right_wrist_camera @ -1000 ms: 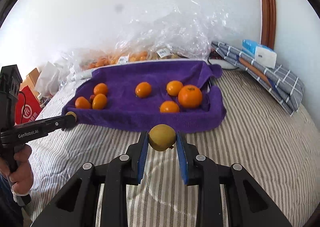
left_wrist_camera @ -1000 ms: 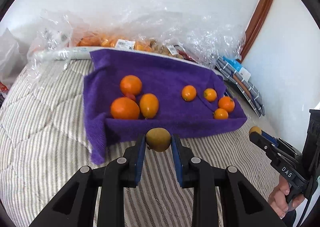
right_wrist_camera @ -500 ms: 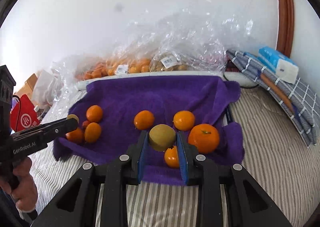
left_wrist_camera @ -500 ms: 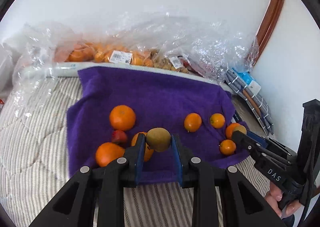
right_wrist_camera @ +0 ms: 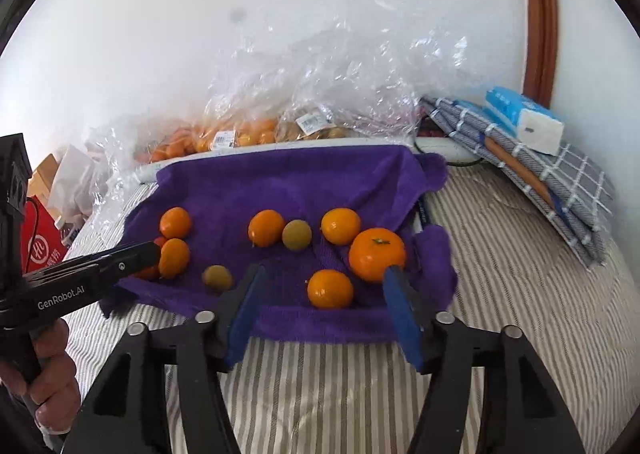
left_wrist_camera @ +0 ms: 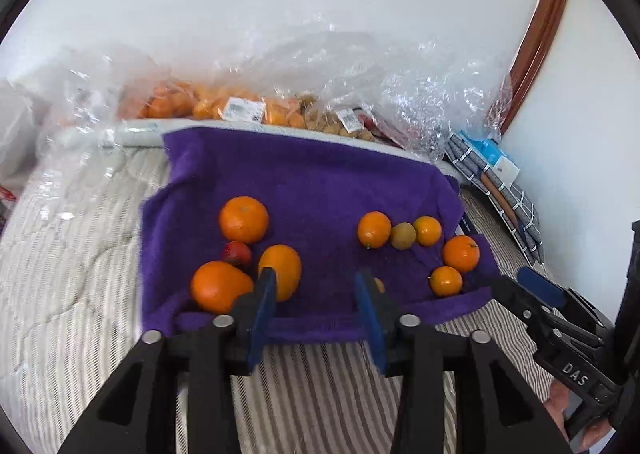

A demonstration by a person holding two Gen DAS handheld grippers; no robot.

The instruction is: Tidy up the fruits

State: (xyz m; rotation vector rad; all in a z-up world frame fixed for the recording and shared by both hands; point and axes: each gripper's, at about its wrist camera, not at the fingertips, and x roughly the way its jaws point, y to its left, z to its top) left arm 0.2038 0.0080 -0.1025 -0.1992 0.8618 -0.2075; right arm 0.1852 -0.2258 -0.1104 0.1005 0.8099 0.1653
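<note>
Now both claws gape wide and empty: left gripper (left_wrist_camera: 316,296) and right gripper (right_wrist_camera: 322,290) at lower frame. One brownish fruit (right_wrist_camera: 297,235) rests mid-frame on the purple towel (right_wrist_camera: 280,181), between two oranges (right_wrist_camera: 266,228); another (right_wrist_camera: 217,278) lies lower left.

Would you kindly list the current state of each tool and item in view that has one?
Left tool: open, empty, over the towel's near edge.
Right tool: open, empty.
Two brownish fruits: resting loose on the towel.
Purple towel: spread out, edges rumpled.
Large orange: resting on the towel, stem up.
Plastic bags: crumpled, still holding fruit.
</note>
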